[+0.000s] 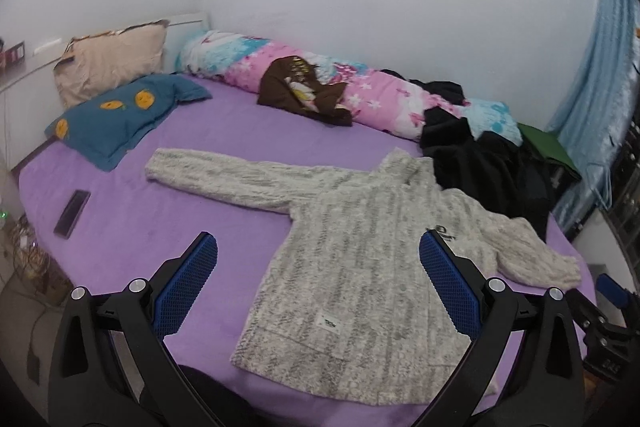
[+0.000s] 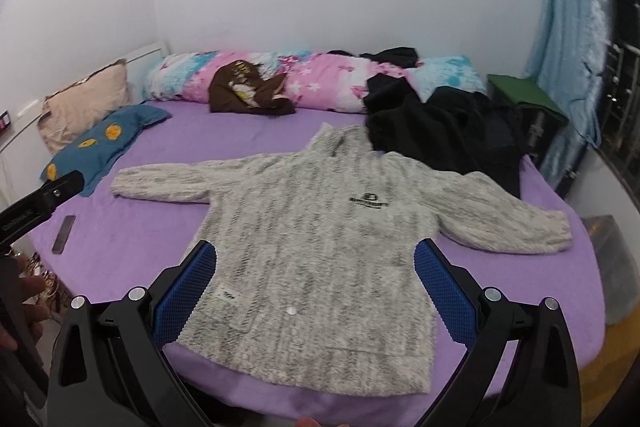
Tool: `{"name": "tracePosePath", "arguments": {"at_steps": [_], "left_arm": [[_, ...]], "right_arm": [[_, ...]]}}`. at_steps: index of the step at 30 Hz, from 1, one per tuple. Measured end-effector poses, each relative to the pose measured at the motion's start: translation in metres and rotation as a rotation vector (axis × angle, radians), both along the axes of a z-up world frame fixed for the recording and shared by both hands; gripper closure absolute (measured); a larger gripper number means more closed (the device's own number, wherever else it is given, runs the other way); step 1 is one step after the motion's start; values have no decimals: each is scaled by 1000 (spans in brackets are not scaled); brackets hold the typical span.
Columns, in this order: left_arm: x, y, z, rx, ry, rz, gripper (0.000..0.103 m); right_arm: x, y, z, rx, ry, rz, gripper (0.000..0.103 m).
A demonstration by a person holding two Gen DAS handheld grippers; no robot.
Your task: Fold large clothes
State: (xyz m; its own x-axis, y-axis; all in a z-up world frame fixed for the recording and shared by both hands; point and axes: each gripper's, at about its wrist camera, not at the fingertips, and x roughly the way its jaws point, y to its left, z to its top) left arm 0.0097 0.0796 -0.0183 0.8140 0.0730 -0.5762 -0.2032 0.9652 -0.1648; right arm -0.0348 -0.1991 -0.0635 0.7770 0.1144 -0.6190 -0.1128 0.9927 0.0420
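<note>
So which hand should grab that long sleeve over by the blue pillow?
Probably the left. The left tool is open and nearer the outstretched sleeve beside the blue pillow. The right tool, also open, faces the sweater's middle and other sleeve.

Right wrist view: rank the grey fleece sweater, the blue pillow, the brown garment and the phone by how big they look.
1. Grey fleece sweater, by far the largest.
2. Blue pillow.
3. Brown garment; it looks close to the pillow but lies farther away, so their order is unsure.
4. Phone, the smallest.
</note>
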Motion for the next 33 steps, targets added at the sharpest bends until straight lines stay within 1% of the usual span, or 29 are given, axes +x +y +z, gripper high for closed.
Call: {"name": "tracePosePath", "arguments": {"at_steps": [4,9,14,18,21,24,26,30,31,33], "left_arm": [[6,31,-6,-22,-16,47,6],[19,65,-12,-21,-21,98,6],[34,99,-24,-17,-21,130,6],[52,133,-43,-37,8,171,6],[65,159,-57,-48,22,202,6],[81,191,-76,-77,26,228,6],[95,217,-92,-82,42,256,6],[121,265,-125,-152,42,279,6],[128,278,-134,-181,28,277,6],[139,303,-152,-270,-5,264,6]], "right_arm": [[14,18,-4,19,22,50,6],[26,47,-6,-26,-3,97,6],[49,76,-15,-57,17,121,6],[69,98,-25,-101,-4,133,6],[88,115,-35,-133,-3,139,6],[112,138,-52,-178,6,148,6],[133,154,-66,-185,16,161,6],[171,182,-94,-211,33,165,6],[180,190,-101,-206,36,170,6],[196,199,-112,-197,41,177,6]]}}
